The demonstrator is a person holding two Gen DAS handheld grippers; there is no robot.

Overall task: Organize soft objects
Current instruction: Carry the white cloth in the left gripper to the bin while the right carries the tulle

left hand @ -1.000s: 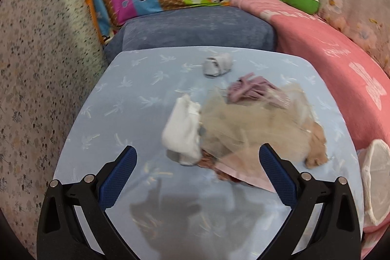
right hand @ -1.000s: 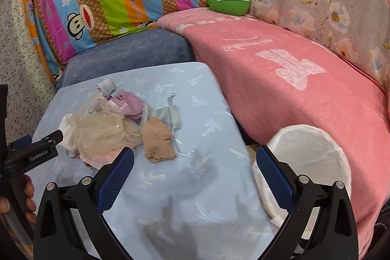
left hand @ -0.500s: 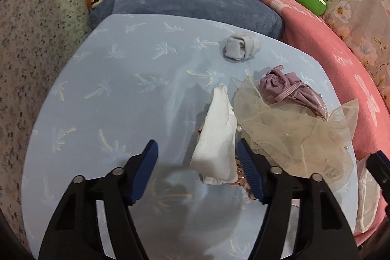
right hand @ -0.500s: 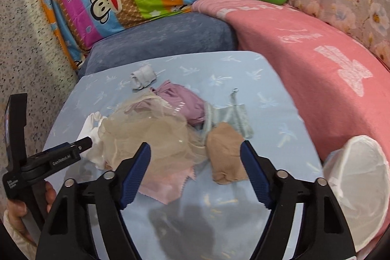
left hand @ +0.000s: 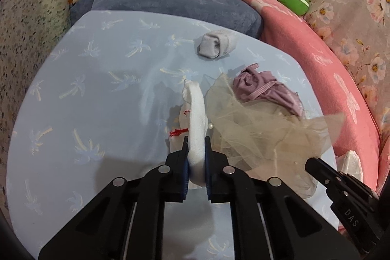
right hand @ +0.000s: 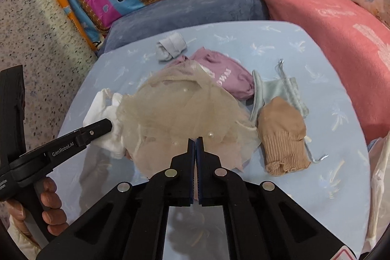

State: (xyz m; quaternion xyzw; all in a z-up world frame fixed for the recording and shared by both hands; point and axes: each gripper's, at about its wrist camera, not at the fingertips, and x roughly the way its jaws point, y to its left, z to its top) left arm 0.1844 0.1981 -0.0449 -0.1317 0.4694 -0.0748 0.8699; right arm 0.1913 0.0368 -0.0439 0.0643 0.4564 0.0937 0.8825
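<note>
White sock (left hand: 195, 118) pinched in my left gripper (left hand: 196, 157), beige tulle (right hand: 180, 109) under my right.

My left jaws are closing on the sock just left of the tulle, likely to draw it clear of the pile. My right gripper (right hand: 197, 145) is fully closed over the tulle's near edge; whether it has caught any net I cannot tell. Tan sock (right hand: 282, 135) lies right of the tulle, rolled grey sock (left hand: 215, 45) beyond it on the blue sheet (left hand: 85, 89).

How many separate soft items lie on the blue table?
At least 7: rolled grey sock at back, purple garment, tulle, white cloth, pink cloth beneath tulle, pale blue pouch, tan sock. More may hide underneath.
</note>
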